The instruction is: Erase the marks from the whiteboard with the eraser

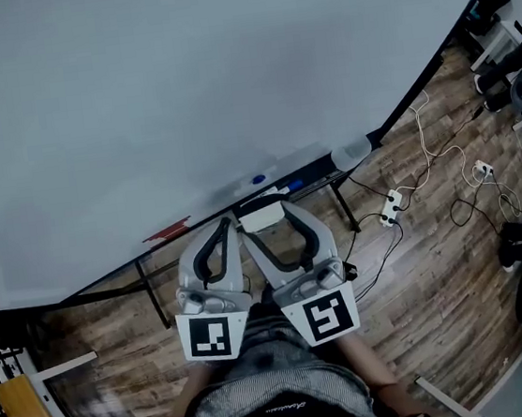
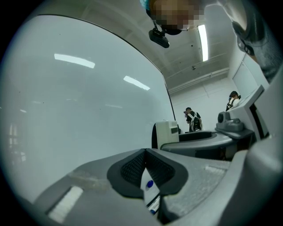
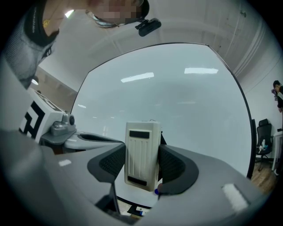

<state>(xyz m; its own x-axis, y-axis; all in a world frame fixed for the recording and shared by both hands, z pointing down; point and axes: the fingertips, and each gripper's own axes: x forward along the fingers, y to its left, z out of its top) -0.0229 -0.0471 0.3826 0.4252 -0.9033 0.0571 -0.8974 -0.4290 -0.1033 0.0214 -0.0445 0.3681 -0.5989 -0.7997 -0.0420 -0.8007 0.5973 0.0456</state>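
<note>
- Holds the eraser (image 3: 142,154) upright in the right gripper (image 3: 140,165), fingers clenched on its two long sides, top end standing out past the pads.
- Sits low in the head view, close to the bottom edge of the whiteboard (image 1: 180,90) and just above the marker tray (image 1: 313,170).
- Shows no marks on the board in any view: either clean or too faint to make out.
- Carries nothing in the left gripper (image 2: 146,163): fingers pressed together, with only a blue-capped marker (image 2: 149,184) on the tray seen through the gap beneath them.
- Likely risks:
  - Twisting or slipping of the smooth plastic shell between the pads once pressed hard against the board.
  - Knocking the marker off the tray, given how low the eraser rides.
  - Bumping one gripper against the other, given how close they are.
- Points both grippers away from the body toward the board's lower edge, side by side and nearly touching, marker cubes near the torso, right one slightly farther forward.
</note>
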